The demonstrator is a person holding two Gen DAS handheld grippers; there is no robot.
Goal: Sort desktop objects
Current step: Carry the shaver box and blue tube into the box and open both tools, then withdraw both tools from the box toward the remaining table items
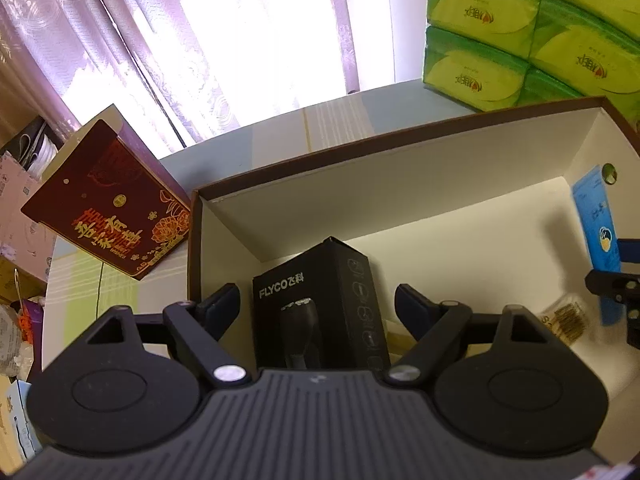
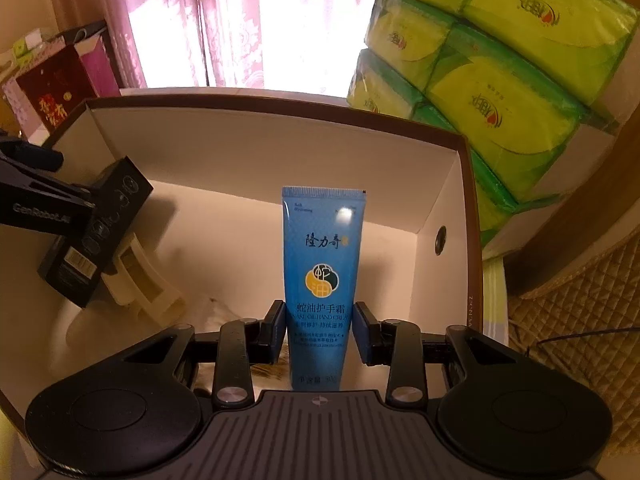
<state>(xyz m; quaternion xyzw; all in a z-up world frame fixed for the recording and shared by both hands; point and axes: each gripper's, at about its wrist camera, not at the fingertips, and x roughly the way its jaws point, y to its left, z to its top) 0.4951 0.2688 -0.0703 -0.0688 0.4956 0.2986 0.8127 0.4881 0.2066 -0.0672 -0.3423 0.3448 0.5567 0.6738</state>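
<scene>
**Two grippers, one box: shaver carton and hand cream go in side by side**

Both tools work inside the open cardboard box (image 2: pixel 280 148) on the desk (image 1: pixel 320 120), apparently the sorting bin for loose desktop items. The left gripper (image 1: pixel 316 304) straddles a black FLYCO carton (image 1: pixel 320 304), its fingers (image 1: pixel 222 304) spread wide w/ clear gaps on both sides, so nothing is pinched; the carton leans in the box's left part, and from the right wrist view it looks propped on a cream plastic piece (image 2: pixel 140 280) below it. The right gripper (image 2: pixel 318 328) has its fingers hard up against the lower body of a blue hand-cream tube (image 2: pixel 322 264), crimped end pointing away from the camera; whether they pinch it or have just eased off can't be told.

Room to move: box walls stand high at back and right, w/ a round hole in the right wall. Green tissue packs (image 2: pixel 500 92) tower just beyond the right rim, a red gift box (image 1: pixel 108 208) sits outside the left corner. Middle floor betw. the two items is open. Best exit looks straight up; sideways risks the rim, or the other gripper nearby.
</scene>
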